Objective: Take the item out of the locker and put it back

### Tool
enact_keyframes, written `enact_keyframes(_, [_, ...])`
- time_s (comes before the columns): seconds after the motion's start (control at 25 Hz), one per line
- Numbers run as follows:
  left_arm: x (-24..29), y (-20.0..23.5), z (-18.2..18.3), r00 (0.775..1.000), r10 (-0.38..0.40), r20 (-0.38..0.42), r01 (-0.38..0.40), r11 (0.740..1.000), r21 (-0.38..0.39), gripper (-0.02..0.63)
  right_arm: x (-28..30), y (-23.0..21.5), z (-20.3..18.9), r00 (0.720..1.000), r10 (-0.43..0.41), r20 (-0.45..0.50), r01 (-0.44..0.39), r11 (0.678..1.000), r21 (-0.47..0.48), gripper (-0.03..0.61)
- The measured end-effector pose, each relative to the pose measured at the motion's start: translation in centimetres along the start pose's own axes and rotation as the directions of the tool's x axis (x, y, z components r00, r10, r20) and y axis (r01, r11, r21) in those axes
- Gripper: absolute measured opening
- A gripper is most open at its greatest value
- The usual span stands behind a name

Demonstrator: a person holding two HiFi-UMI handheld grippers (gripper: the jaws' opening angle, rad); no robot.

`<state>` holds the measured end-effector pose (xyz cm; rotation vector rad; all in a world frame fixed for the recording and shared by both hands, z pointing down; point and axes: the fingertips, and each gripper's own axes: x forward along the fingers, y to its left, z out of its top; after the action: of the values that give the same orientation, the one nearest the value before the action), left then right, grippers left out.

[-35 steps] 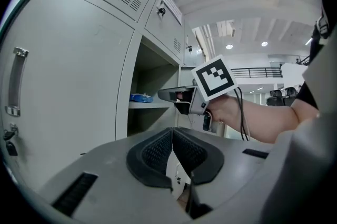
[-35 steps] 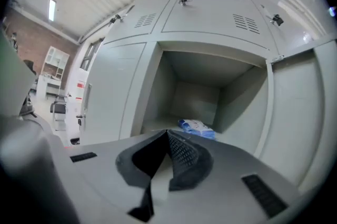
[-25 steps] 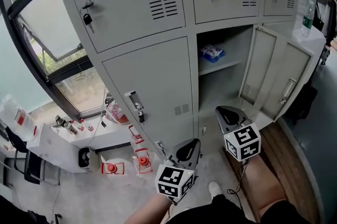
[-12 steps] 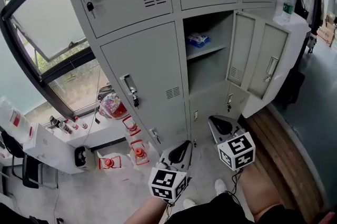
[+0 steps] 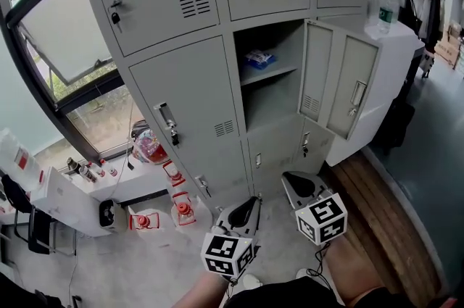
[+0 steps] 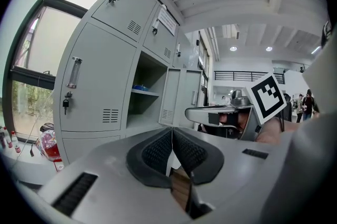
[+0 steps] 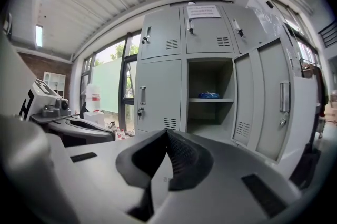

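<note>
The grey locker bank has one compartment open, its door swung out to the right. A blue and white packet lies on the shelf inside; it also shows as the packet in the left gripper view and the packet in the right gripper view. My left gripper and right gripper hang low in front of the lockers, well short of the compartment. Both are shut and hold nothing, as the left gripper and right gripper show in their own views.
A window stands left of the lockers, with a low white cabinet below it. Red objects sit on the floor by the locker base. A white cabinet carrying a bottle stands behind the open door. A wooden strip runs along the right.
The lockers have slid left and sit farther off in the head view. Both grippers have dropped lower in the frame and stayed shut.
</note>
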<state>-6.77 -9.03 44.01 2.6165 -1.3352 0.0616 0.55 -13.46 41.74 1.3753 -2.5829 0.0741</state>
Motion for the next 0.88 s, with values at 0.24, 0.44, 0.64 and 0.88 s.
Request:
enact_keyframes(0.24, [1.4, -3.4, 0.5, 0.999, 0.044, 0.018, -0.044, 0.999, -0.005, 0.018, -2.8, -1.7, -0.2, 0.998, 0.06, 0.005, -0.06, 0.998, -0.013, 0.052])
enact_keyframes(0.44, [2.4, -6.1, 0.4, 0.996, 0.081, 0.031, -0.08, 0.997, -0.008, 0.018, -4.7, -3.0, -0.8, 0.994, 0.111, 0.01, -0.111, 0.994, -0.018, 0.052])
enact_keyframes(0.64, [3.2, -8.0, 0.2, 0.992, 0.117, 0.043, -0.116, 0.993, -0.015, 0.018, -6.0, -4.4, -1.2, 0.989, 0.148, 0.011, -0.148, 0.989, -0.016, 0.052])
enact_keyframes(0.88, [3.7, -9.7, 0.1, 0.989, 0.143, 0.046, -0.143, 0.99, -0.012, 0.018, -7.0, -5.2, -1.6, 0.983, 0.181, 0.011, -0.181, 0.983, -0.028, 0.052])
